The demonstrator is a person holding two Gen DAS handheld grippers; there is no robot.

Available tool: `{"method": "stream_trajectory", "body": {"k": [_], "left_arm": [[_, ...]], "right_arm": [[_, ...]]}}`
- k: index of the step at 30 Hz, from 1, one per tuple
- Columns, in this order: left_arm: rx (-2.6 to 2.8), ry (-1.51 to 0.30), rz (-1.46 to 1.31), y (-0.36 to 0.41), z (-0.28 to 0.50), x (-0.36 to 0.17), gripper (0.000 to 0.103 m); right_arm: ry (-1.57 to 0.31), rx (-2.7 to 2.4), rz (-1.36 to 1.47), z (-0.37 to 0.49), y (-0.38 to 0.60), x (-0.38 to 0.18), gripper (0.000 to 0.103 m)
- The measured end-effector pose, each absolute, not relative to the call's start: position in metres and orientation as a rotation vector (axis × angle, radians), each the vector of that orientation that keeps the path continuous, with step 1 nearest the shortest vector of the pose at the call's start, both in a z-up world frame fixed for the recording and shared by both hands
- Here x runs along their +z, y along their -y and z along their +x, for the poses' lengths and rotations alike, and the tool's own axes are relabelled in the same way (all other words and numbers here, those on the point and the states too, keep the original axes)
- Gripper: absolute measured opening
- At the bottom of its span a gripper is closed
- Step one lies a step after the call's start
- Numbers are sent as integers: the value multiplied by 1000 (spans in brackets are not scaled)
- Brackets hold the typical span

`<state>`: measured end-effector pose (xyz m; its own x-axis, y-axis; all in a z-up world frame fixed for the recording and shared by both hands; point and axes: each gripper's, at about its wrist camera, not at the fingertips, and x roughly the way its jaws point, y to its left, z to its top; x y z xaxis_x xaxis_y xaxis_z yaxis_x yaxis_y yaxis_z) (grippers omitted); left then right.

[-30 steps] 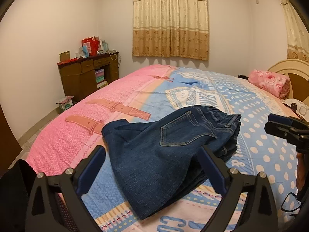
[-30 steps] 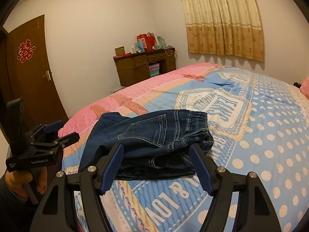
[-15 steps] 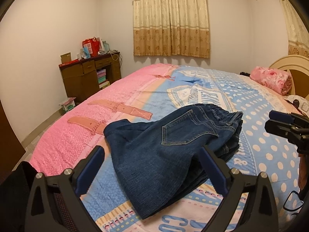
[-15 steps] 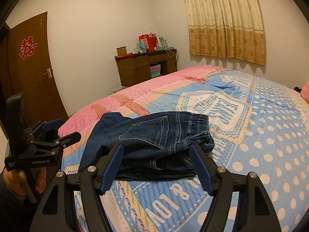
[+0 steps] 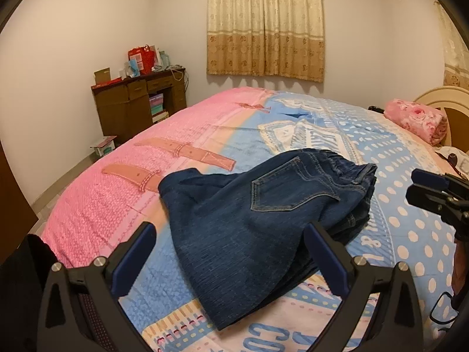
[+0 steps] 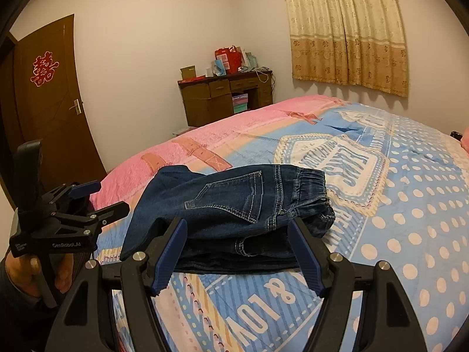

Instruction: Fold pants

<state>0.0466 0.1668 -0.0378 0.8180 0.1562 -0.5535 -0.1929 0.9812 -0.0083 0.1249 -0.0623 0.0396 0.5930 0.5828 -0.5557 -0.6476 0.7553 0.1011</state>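
Nearest, the left gripper (image 5: 228,252) and the right gripper (image 6: 237,249) both hover with jaws spread wide, gripping nothing. Just beyond them the folded jeans (image 5: 263,205) lie on the bed (image 5: 117,205). Farther back, a wooden desk (image 6: 222,99) holds red bags (image 6: 228,58) on top and boxes in its open middle shelf.

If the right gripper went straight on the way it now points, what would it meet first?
Most likely the folded jeans: the right gripper is open and empty, aimed at their near edge on the bedspread. Depth is unclear, so it could touch the bedspread just short of them.
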Motion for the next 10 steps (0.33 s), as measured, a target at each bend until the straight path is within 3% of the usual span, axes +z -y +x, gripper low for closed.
{"method": "stream_trajectory", "body": {"k": [10], "left_arm": [[188,-576,-23,-162,48,-42,103]], "right_arm": [[-628,718,-111,130,60,32,73]]}}
